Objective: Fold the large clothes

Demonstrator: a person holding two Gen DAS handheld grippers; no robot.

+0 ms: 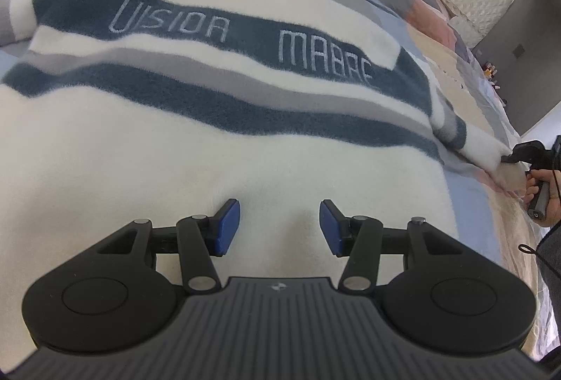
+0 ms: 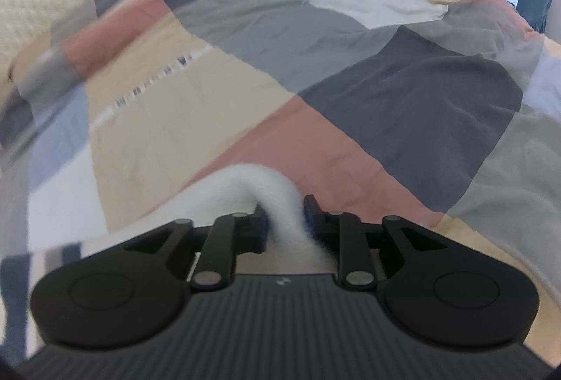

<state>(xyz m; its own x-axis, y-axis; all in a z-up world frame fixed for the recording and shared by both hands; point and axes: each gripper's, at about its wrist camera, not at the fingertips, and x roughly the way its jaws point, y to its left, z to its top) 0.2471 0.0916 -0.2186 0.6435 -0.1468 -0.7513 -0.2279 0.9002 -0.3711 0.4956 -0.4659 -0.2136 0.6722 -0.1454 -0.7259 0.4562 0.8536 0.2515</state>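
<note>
- Black and blue-padded, my left tongs (image 1: 279, 227) hang over the lower white part of the sweater (image 1: 224, 120), tilted downward, jaws standing well apart with only fuzzy knit below them and nothing between the pads.
- My right tongs (image 2: 285, 220) also point down toward the bed, jaws narrow, with a white fluffy fold of the sweater (image 2: 277, 204) running between the blue pads; the picture is blurred, but the pads seem to press on it from both sides.
- From the left wrist view I see my right hand (image 1: 541, 194) at the far right edge, wrapped round the handle of the right tongs (image 1: 510, 157), whose tips meet the white cuff end of the sleeve (image 1: 466, 138).
- Sweater lies spread flat, front up, on the patchwork quilt (image 2: 350, 71) of the bed: cream-white fuzzy knit, dark blue and grey bands across the chest, pale lettering on the top blue band, collar at the far end.
- Its right sleeve stretches outward toward the bed's edge, striped white, grey and blue.
</note>
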